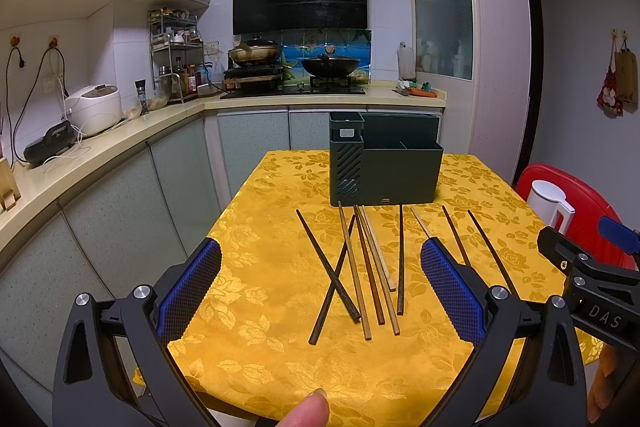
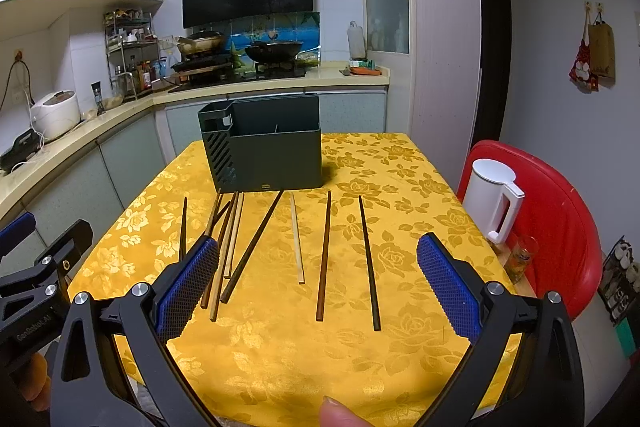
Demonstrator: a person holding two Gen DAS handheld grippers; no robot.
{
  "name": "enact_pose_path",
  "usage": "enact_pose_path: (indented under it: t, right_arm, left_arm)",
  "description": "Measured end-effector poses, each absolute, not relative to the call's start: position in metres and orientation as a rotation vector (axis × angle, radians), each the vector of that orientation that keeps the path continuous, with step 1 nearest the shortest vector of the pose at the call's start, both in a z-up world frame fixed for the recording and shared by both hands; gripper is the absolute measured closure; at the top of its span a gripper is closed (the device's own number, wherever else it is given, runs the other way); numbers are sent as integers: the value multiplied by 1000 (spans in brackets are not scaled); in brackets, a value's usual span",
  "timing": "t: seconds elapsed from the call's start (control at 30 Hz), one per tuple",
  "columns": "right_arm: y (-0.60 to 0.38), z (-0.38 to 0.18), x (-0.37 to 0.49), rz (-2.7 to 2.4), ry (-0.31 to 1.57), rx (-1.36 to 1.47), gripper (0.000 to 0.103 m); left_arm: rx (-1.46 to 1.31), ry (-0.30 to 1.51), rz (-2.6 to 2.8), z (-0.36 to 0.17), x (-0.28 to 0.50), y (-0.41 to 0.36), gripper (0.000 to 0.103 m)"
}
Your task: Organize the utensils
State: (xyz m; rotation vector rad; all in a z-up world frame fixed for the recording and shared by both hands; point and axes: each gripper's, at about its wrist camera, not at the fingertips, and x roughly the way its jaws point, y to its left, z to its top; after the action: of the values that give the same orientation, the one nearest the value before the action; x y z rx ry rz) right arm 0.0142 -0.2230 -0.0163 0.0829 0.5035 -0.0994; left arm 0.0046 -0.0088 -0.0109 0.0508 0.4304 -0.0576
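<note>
Several loose chopsticks (image 1: 370, 267) lie on the yellow tablecloth (image 1: 260, 267), some crossed on the left, others apart on the right (image 2: 324, 255). A dark green utensil holder (image 1: 386, 167) with compartments stands behind them, also in the right wrist view (image 2: 264, 155). My left gripper (image 1: 320, 291) is open and empty, hovering above the near ends of the chopsticks. My right gripper (image 2: 318, 287) is open and empty, above the right-hand chopsticks. Each gripper shows at the edge of the other's view.
A white kettle (image 2: 494, 199) and a small glass (image 2: 520, 257) stand at the table's right edge by a red chair (image 2: 560, 219). Kitchen counter (image 1: 120, 135) with a rice cooker (image 1: 94, 109) runs along the left; stove with woks at the back.
</note>
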Motion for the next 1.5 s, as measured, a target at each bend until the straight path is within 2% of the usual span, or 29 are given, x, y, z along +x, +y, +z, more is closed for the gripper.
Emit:
enact_pose_path:
  t: [0.93, 1.5]
  right_arm:
    - [-227, -33, 27, -121, 562, 78, 7]
    - [-281, -117, 68, -143, 803, 50, 6]
  left_arm:
    - [58, 469, -61, -27, 16, -6, 7]
    - [144, 707, -67, -97, 77, 18, 7]
